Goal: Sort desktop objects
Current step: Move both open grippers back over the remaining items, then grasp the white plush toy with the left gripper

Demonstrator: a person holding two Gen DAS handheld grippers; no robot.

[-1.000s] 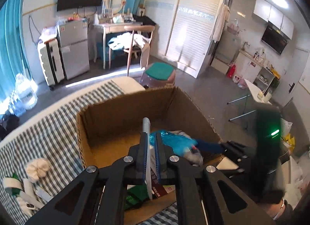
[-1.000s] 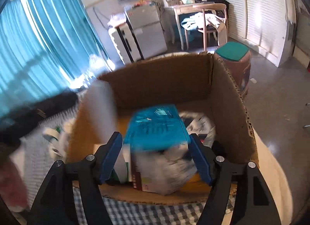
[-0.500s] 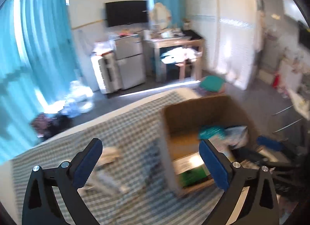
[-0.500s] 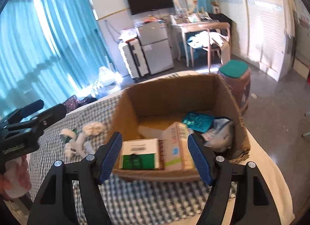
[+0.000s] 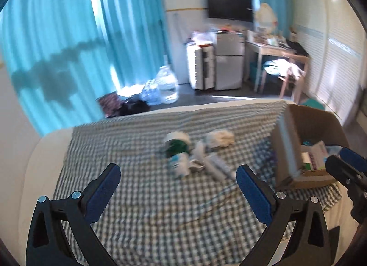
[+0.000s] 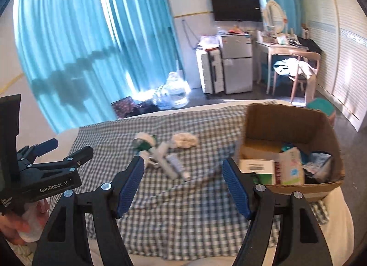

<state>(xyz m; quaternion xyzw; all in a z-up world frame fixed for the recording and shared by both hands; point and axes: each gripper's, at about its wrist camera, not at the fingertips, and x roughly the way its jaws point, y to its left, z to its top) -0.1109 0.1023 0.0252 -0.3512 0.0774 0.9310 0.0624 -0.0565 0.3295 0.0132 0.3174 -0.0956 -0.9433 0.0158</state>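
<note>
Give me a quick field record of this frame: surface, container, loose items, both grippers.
surface: checked cloth over a white bed
container: cardboard box, open, at the cloth's right end, holding cartons and packets
loose items: cluster of small white items and a crumpled cloth, left of the box
left gripper: fingers wide, jaws just opened, nothing between
right gripper: open, empty

Checked cloth-covered bed with cardboard box, white rag, tape roll, tubes.
</note>
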